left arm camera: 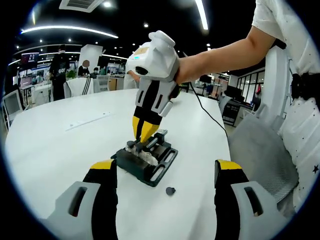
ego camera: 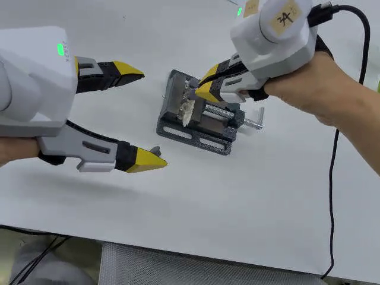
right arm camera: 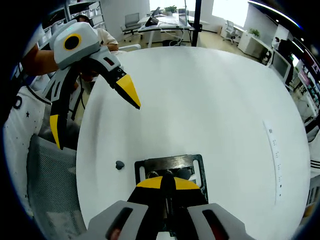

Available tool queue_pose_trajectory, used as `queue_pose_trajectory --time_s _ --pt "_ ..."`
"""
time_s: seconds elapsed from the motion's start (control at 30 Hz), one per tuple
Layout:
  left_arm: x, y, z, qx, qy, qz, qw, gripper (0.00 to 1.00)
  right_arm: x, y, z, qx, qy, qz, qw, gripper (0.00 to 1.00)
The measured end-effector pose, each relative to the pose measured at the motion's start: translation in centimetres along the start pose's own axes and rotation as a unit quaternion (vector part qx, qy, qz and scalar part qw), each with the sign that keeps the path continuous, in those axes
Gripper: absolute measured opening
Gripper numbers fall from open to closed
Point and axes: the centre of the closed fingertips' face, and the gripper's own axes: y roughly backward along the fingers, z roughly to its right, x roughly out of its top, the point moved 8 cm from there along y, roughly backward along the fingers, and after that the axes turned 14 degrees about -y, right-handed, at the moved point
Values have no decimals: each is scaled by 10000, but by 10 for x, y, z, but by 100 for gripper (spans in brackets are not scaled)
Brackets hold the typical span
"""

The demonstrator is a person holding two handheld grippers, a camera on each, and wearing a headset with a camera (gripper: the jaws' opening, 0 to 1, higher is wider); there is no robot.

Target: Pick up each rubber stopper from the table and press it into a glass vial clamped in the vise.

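Tan sticker (ego camera: 287, 16) on right tool (ego camera: 200, 88), handwriting unreadable, its jaws pressed together over vise (ego camera: 202, 127) on desk (ego camera: 237, 196), vial (ego camera: 186, 111) in vise blurred, left tool (ego camera: 153, 117) spread beside vise, loose stopper (left arm camera: 170, 190) near vise

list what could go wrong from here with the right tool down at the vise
1. The right tool, jaws shut, sits right over the glass vial in the vise; an off-centre push could crack or tip the glass.
2. A loose stopper lies on the table close to the open left tool; a stray move might knock it away.
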Motion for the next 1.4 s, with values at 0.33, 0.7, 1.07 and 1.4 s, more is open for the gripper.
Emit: queue_pose_trajectory --time_s 0.33,0.7,1.07,1.4 --pt "-1 0 -1 7 38 -2 10000 78 -4 -8 3 38 2 -64 10000 0" --pt "-2 0 0 8 70 1 10000 77 -5 -11 3 60 14 -67 10000 1" --pt "-4 1 -2 33 89 39 9999 76 -1 -13 4 111 191 -262 9994 1" --pt "-5 0 -4 53 100 83 9999 76 1 -14 4 133 283 -408 9987 1"
